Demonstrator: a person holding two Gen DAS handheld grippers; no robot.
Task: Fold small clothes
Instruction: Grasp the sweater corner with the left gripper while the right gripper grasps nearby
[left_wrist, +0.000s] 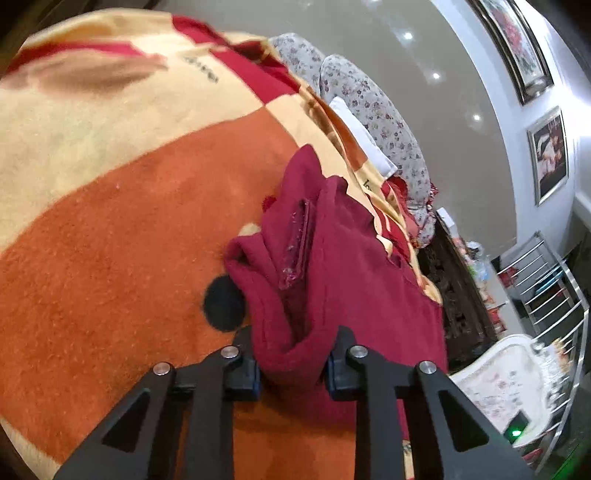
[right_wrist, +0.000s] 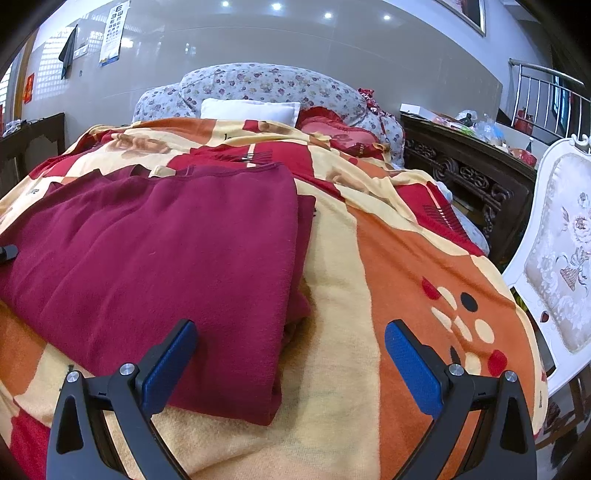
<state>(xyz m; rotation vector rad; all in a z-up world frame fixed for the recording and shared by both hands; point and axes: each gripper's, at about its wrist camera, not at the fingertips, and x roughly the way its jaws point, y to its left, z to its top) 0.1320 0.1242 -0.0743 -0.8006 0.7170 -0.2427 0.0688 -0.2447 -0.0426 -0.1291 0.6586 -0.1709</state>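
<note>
Left claw (left_wrist: 293, 363) pinches a bunched edge of the dark red knit garment (left_wrist: 332, 266); its blue pads press the cloth from both sides, jaws narrow. Right claw (right_wrist: 290, 363) stands wide, holding nothing, poised over the near edge of the same dark red knit garment (right_wrist: 166, 251).

Location: garment lies on the orange, cream and red patterned fleece blanket (right_wrist: 399, 258) covering the bed, left of centre in the right wrist view, partly folded with a doubled layer along its right side.

Orientation: long axis appears to run from the near edge toward the floral headboard (right_wrist: 258, 81); far edge roughly square to it. Which end is neck or hem, cannot tell.

Risks (judgement):
- Left pinch takes a thick wad, so lifting may drag several layers and undo the existing fold.
- Fleece may cling to the knit, skewing the fold line.
- Right claw not gripping; a one-sided pull would twist the cloth.
</note>
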